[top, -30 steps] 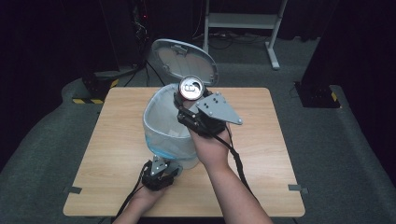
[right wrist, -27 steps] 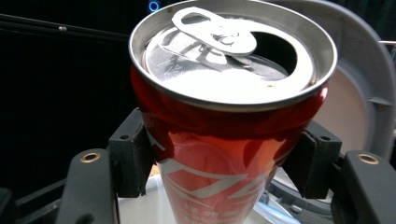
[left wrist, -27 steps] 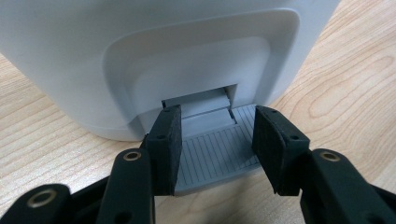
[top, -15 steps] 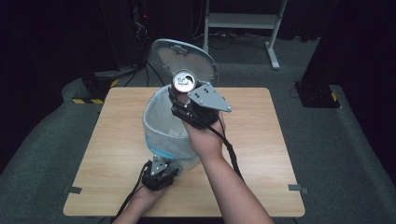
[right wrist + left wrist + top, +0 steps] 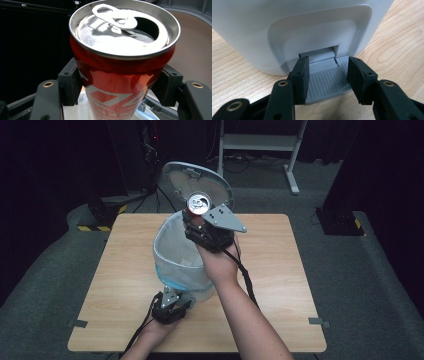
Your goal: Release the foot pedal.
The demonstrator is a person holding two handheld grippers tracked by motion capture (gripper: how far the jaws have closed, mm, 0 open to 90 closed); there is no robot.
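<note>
Holding a red can (image 5: 198, 204) up over the open bin (image 5: 172, 247), with its top hole up.

The right gripper (image 5: 198, 222) squeezes the can's sides; the can stands tall, leaning a bit toward the raised lid (image 5: 220, 185). The left gripper (image 5: 328, 75) sits wide open, one jaw on each side of the grey pedal (image 5: 329, 83) on the table (image 5: 275, 285).

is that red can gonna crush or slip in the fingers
The red can is opened, so probably light and easily dented if squeezed hard. Its glossy wall looks slippery, though the right gripper pads clamp both sides, so it likely holds.
</note>
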